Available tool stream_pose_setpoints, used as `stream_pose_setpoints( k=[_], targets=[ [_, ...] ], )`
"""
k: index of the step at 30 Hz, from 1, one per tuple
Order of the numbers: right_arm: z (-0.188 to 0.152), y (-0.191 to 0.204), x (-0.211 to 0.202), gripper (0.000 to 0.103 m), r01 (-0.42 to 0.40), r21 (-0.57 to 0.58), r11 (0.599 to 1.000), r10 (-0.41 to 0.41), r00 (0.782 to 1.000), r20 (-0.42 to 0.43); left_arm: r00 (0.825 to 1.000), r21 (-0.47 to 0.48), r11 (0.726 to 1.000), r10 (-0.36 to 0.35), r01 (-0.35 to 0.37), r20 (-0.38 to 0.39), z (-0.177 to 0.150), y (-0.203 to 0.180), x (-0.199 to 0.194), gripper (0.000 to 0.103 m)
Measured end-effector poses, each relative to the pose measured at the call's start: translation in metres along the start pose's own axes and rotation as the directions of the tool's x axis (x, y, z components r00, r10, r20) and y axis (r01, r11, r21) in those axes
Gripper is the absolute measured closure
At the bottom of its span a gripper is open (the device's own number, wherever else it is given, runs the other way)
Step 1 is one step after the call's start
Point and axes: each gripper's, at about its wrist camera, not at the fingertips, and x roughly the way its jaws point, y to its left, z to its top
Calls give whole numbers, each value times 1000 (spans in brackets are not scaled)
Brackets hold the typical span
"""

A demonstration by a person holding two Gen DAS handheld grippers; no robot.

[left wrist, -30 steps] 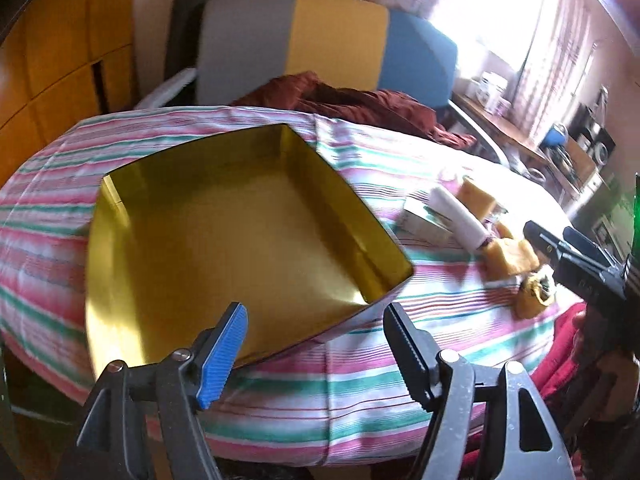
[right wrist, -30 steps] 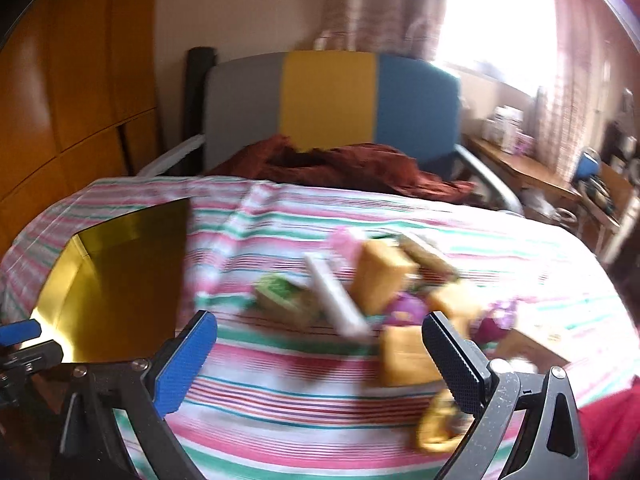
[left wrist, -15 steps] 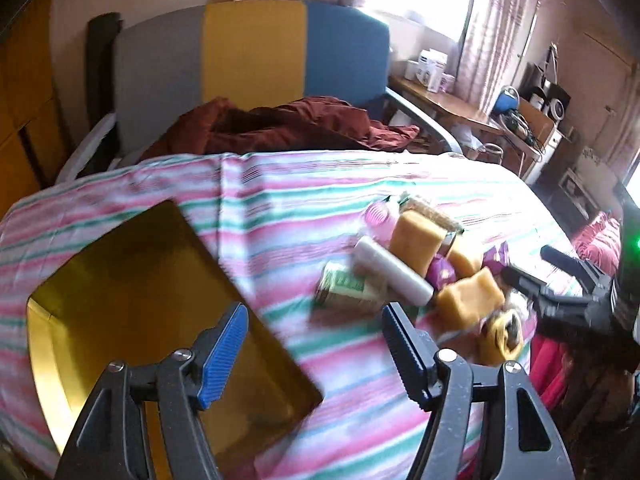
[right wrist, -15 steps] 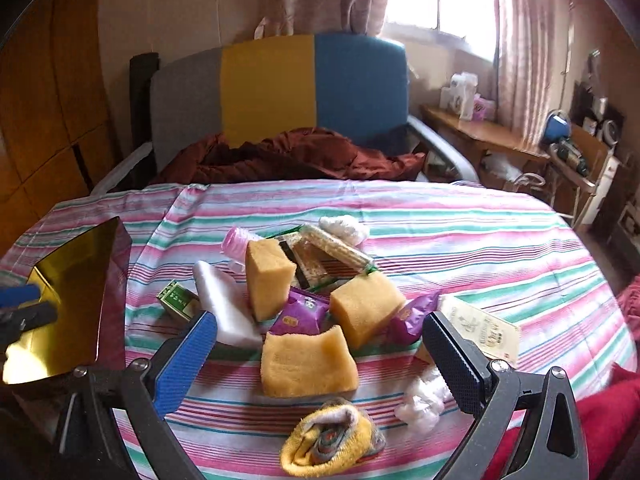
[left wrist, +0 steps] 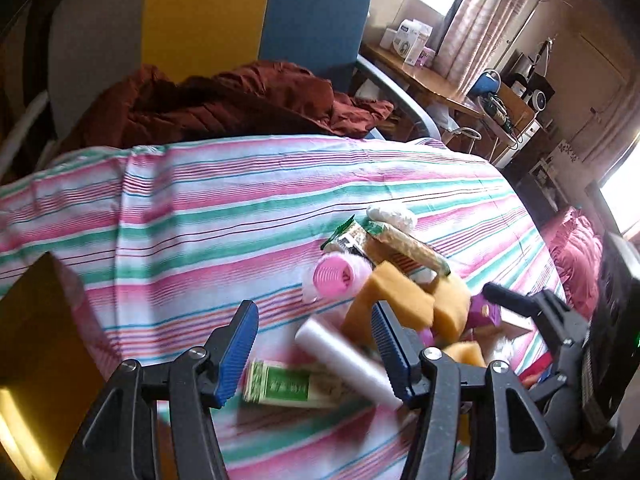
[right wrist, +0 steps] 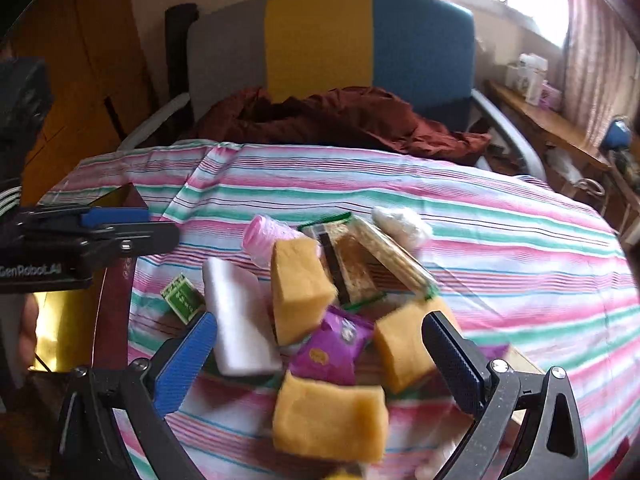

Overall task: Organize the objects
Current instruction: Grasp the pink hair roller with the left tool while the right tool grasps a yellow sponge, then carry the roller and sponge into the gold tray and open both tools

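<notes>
The left gripper [left wrist: 314, 350] hangs low over the near edge of the desk [left wrist: 240, 200], its jaws apart with nothing pinched between them; they have just been closing a little. Between the 2 blue pads lie a small green-labelled box [left wrist: 288, 388] and, toward 2 o'clock of it, a white cylinder [left wrist: 344, 360] whose far end runs up beside the right-hand pad. Whether that pad touches the cylinder cannot be told through the blur. At 9 o'clock in the left wrist view sits the corner of a gold tray [left wrist: 44, 344], well apart from the heap.

The right gripper [right wrist: 320, 356] also stands with jaws wide and closed on nothing. Nearest its camera is a yellow sponge block [right wrist: 328, 420], blurred. Just beyond, between the pads, lie a purple wrapper [right wrist: 332, 348], a white bar [right wrist: 240, 320] at 9 o'clock of it and a 2nd yellow sponge [right wrist: 404, 344] at 3 o'clock, close against the right-hand pad.

Farther on stands a 3rd yellow sponge [right wrist: 300, 288], tilted, with a pink ribbed roller [right wrist: 268, 236] behind it and 2 long snack packets [right wrist: 372, 260] at 1 o'clock. A white crumpled wad [right wrist: 400, 220] lies farthest in the heap.

Beyond the striped cloth a dark red garment [right wrist: 340, 120] is piled on a grey, yellow and blue chair [right wrist: 320, 40].
</notes>
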Motion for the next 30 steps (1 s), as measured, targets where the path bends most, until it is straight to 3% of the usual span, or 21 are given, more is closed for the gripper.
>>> stream_pose_setpoints(
  k=[4,6,9,16,18,23,27,30],
  targets=[
    [7,-3,23,10,-31,16,999,32,999,-43,996,-50,996,-70,67,-52,12,6,26,44],
    [7,-7,30,24,-52,32,998,54,997,-47,992,-72,992,-107,103,-65,15,8,34,44],
    [6,-11,39,35,-82,41,996,84,994,-63,988,-81,988,-134,128,-76,20,6,48,44],
    [3,-11,47,47,-119,42,992,122,990,-69,974,-111,976,-200,188,-109,23,8,72,49],
    [2,-10,50,67,-128,36,991,131,988,-79,973,-122,973,-210,198,-98,22,11,73,55],
    [4,-15,41,69,-140,48,989,143,989,-43,962,-157,952,-271,261,-41,23,19,63,57],
    [7,-24,28,69,-159,77,984,158,987,17,964,-126,956,-263,264,28,25,12,39,57],
    [9,-26,23,70,-110,73,991,108,994,36,967,-126,960,-241,251,86,28,15,20,58]
  ],
)
